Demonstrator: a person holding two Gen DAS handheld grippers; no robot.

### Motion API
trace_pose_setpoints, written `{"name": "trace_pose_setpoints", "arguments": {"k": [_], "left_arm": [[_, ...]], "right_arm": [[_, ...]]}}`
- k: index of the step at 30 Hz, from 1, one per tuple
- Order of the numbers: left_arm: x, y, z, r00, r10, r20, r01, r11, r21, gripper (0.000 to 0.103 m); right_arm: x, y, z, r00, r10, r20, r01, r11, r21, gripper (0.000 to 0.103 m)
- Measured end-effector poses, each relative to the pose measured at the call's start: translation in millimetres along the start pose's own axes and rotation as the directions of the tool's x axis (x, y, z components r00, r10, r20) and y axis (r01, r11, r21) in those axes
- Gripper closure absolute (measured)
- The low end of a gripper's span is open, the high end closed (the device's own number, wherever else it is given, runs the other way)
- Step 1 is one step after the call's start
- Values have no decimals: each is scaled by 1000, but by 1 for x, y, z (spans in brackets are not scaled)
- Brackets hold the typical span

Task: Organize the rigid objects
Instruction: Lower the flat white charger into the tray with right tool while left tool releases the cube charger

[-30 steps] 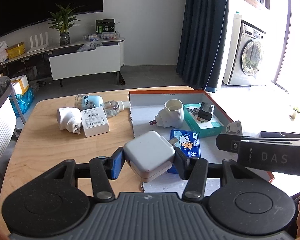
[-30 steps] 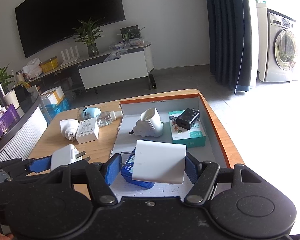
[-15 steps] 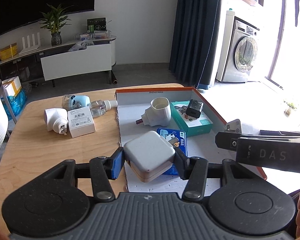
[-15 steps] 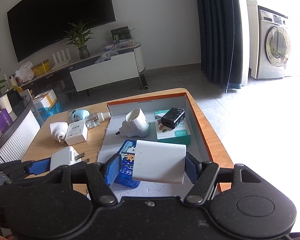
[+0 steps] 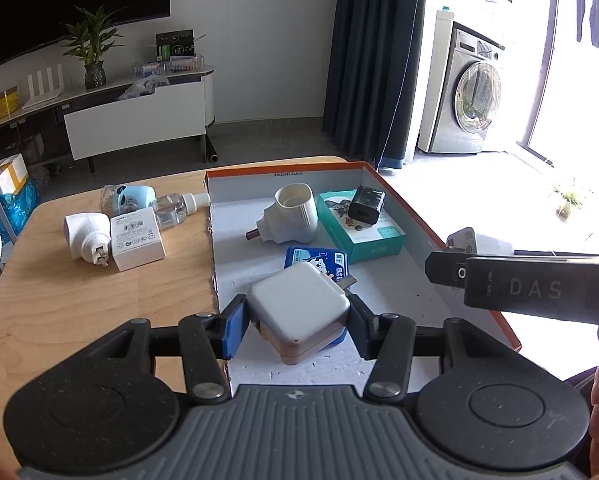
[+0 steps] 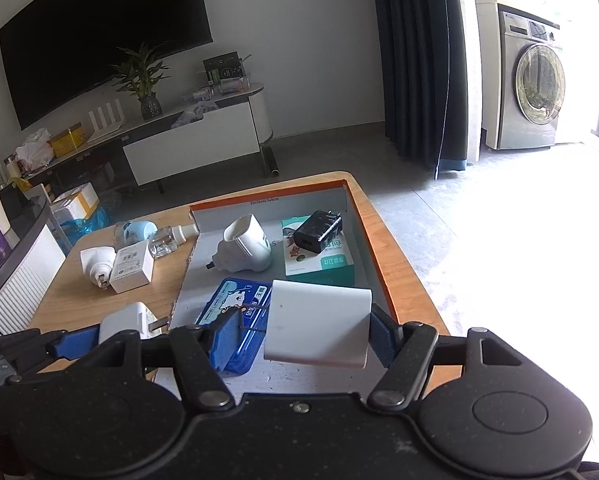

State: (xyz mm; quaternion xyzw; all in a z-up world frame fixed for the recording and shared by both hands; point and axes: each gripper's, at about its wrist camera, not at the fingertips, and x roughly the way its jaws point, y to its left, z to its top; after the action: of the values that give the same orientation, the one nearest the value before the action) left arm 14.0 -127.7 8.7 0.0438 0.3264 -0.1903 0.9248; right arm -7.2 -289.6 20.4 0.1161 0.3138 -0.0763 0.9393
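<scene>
Square white charger (image 5: 298,306) is pinched between the left gripper (image 5: 295,320) jaws, held over the near part of the orange-edged box (image 5: 413,216), above the blue card pack (image 5: 317,258). Right gripper (image 6: 303,330) jaws clamp a white block (image 6: 319,324), probably another adapter, over the same box. Inside: round white plug (image 5: 289,216), black charger (image 5: 366,205) on a teal box (image 5: 369,236); on the table (image 5: 79,296) left of the box lie a white plug (image 5: 85,236), white box (image 5: 137,238), clear bottle (image 5: 175,210).

A white charger (image 5: 297,312) hides the near half of a blue tin (image 5: 319,258); labels on a small white box (image 5: 137,238) (print too fine) cannot be read; the worktop (image 5: 79,292) runs off frame at left.
</scene>
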Motion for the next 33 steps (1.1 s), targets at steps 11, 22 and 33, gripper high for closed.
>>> {"name": "trace_pose_setpoints", "arguments": {"k": [11,22,33], "left_arm": [[6,-7,-4,999,-30,-21,30,999,14,50],[12,-15,-7,997,-73,-37,74,997,31,50],[19,-25,-7,992,-115,-57,118,992,55,50]], "right_arm": [[8,-6,1,1000,-15,-20,16,1000,8,23],[22,-10,2,998,-36,-43,36,999,8,23],[11,-22,11,996,-44,76,40,998,50,21]]}}
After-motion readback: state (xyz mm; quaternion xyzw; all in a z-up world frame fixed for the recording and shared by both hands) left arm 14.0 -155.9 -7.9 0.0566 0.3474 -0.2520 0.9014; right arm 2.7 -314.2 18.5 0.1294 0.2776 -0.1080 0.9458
